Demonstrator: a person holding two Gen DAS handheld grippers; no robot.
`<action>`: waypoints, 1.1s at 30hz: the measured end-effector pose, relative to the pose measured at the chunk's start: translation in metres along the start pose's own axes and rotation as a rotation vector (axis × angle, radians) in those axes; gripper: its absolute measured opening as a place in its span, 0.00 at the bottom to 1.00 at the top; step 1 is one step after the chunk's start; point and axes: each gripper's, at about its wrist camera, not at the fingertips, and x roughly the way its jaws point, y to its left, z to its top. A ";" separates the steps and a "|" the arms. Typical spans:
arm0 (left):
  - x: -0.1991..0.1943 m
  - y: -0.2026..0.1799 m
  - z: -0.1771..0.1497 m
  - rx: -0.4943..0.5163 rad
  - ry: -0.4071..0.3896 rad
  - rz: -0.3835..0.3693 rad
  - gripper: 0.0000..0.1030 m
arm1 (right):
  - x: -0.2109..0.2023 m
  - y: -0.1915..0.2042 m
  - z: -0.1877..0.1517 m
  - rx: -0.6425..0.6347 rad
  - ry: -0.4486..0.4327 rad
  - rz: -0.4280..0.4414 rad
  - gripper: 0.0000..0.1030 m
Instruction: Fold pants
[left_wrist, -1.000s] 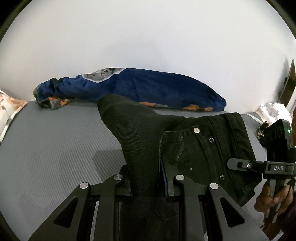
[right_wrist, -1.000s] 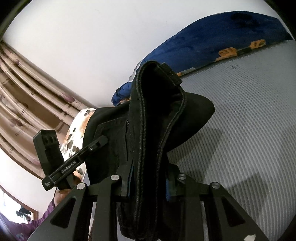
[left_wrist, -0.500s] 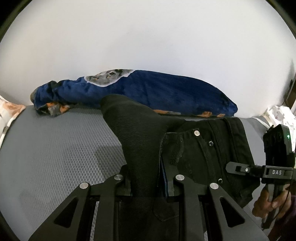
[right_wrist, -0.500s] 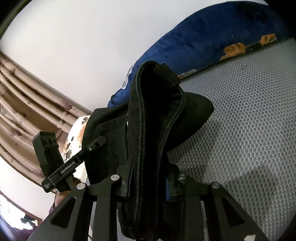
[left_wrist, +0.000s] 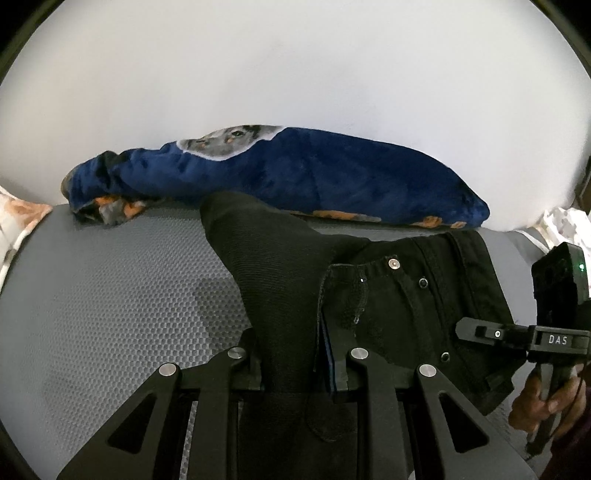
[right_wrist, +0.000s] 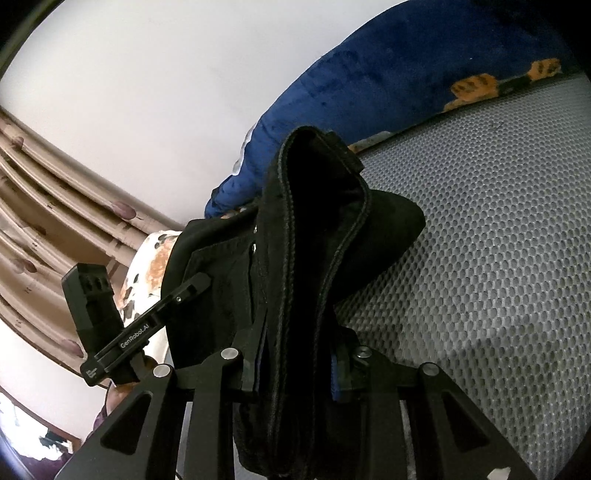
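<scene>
The black pants (left_wrist: 388, 302) hang between my two grippers above the grey mesh mattress (left_wrist: 110, 306). My left gripper (left_wrist: 295, 373) is shut on a bunch of the black fabric near the fly with its metal buttons. My right gripper (right_wrist: 299, 373) is shut on the waistband of the pants (right_wrist: 314, 258), which stands up in a thick fold. In the left wrist view the right gripper (left_wrist: 495, 334) shows at the right edge, clamped on the pants. In the right wrist view the left gripper (right_wrist: 173, 295) shows at the left.
A blue plush blanket (left_wrist: 295, 177) with orange patches lies along the white wall at the back of the mattress; it also shows in the right wrist view (right_wrist: 406, 85). A floral pillow (right_wrist: 151, 266) and beige curtains (right_wrist: 55, 206) are at the left.
Both grippers have moved down and nearer to the mattress and blanket with the pants still clamped. The mesh surface looks larger and closer now.
</scene>
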 end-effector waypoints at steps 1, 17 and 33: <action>0.002 0.002 -0.001 -0.003 0.005 0.000 0.22 | 0.000 0.000 0.000 -0.002 0.001 -0.004 0.24; 0.021 0.009 -0.003 0.011 0.029 0.000 0.22 | 0.009 0.010 -0.001 -0.005 -0.009 -0.037 0.23; 0.029 0.013 -0.006 0.001 0.032 0.019 0.28 | 0.012 0.012 -0.006 -0.021 -0.033 -0.072 0.23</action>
